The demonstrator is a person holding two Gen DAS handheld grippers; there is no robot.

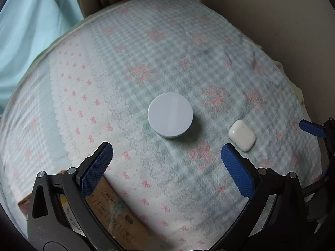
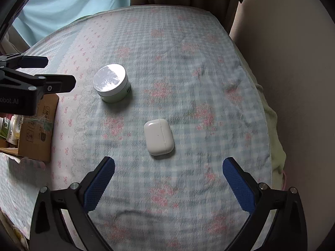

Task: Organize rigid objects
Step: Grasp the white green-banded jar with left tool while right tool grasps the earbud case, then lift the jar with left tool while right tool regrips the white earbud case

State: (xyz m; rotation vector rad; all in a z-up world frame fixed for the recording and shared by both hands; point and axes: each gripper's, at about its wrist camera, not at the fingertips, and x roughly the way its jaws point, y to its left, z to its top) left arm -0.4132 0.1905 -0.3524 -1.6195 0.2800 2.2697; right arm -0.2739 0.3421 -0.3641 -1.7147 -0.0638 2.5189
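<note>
Softness underfoot is the likely trouble: the checked pastel fleece blanket (image 2: 188, 67) may give, letting the smooth white plastic earbud case (image 2: 159, 139) skid from the gaping, empty right gripper (image 2: 168, 168) just behind it. Farther off, the round lidded cream jar (image 1: 170, 118) sits ahead of the spread left gripper (image 1: 167, 153), untouched.

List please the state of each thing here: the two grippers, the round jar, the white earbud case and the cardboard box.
left gripper: open, empty, above the cloth.
right gripper: open, empty, case ahead of it.
round jar: lid on, upright on the cloth.
earbud case: closed, lying flat, apart from the jar.
cardboard box: open at the top, packets inside.
checked cloth: spread out, slightly wrinkled.
</note>
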